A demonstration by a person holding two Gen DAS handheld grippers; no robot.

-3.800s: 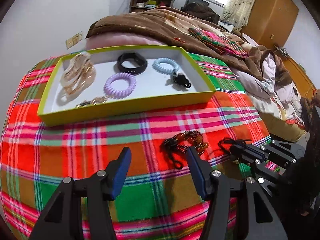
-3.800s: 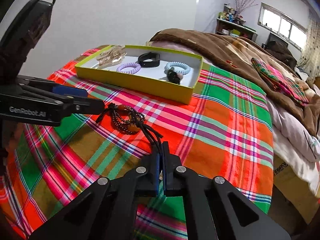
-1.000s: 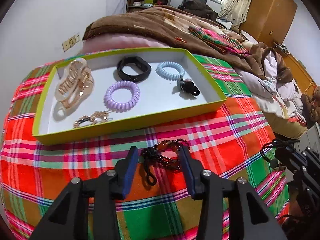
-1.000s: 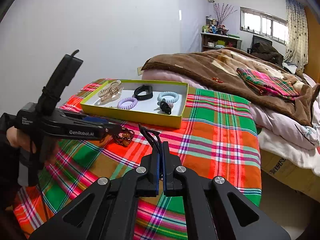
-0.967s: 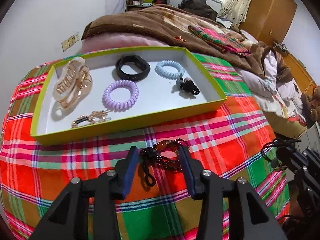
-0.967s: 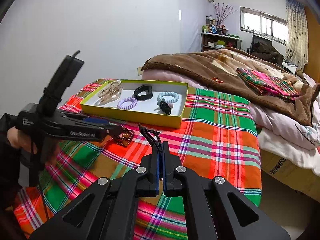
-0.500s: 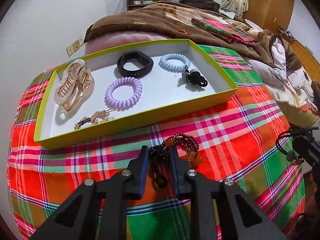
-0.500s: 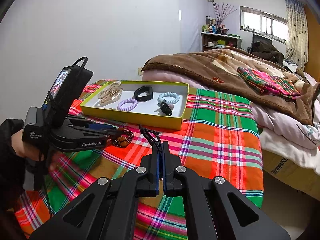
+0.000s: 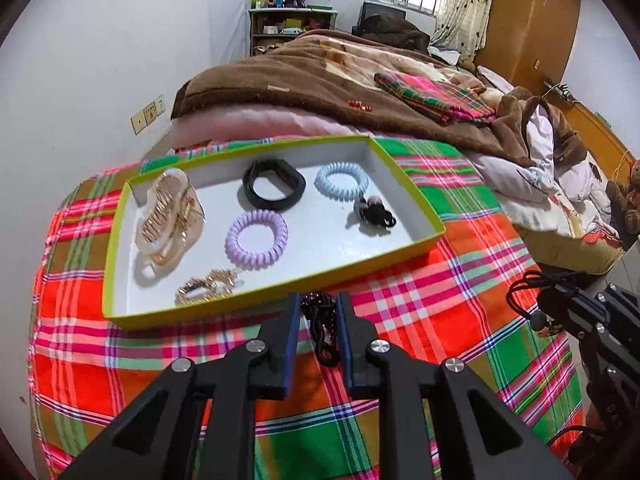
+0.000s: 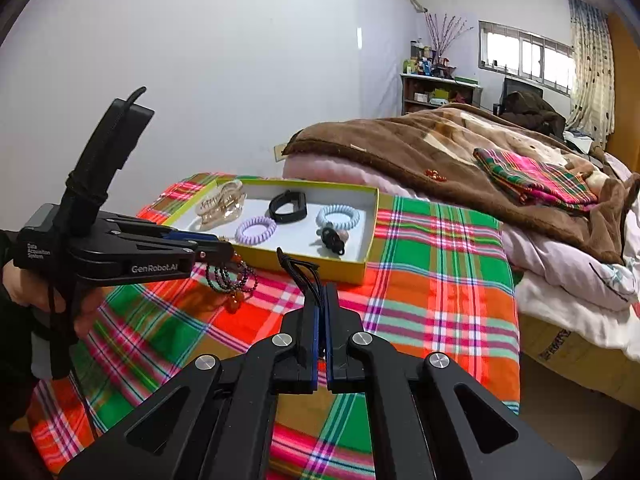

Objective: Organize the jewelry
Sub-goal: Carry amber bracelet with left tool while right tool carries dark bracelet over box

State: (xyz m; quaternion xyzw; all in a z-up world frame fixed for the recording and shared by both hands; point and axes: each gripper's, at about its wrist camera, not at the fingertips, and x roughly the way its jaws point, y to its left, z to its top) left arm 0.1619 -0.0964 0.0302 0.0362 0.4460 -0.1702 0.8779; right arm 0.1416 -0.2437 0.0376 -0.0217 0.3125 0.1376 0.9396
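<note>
Left wrist: yellow tray (image 9: 425, 236) holds hair ties; left hand-held gripper (image 9: 318, 312) clamps beaded bracelet (image 9: 323, 334), right one (image 10: 320, 300) pinches cord (image 10: 298, 270)

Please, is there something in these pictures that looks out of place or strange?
Mostly tidy. The beaded bracelet is outside the yellow-green tray: it dangles from the left gripper, above the plaid cloth. The right gripper pinches a black cord, also outside the tray.

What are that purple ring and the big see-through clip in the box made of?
The purple ring looks like smooth, coiled plastic, judging by its glossy spiral ridges. The big clip seems clear, pale plastic, glossy, with gold-coloured teeth that may be metal.
</note>
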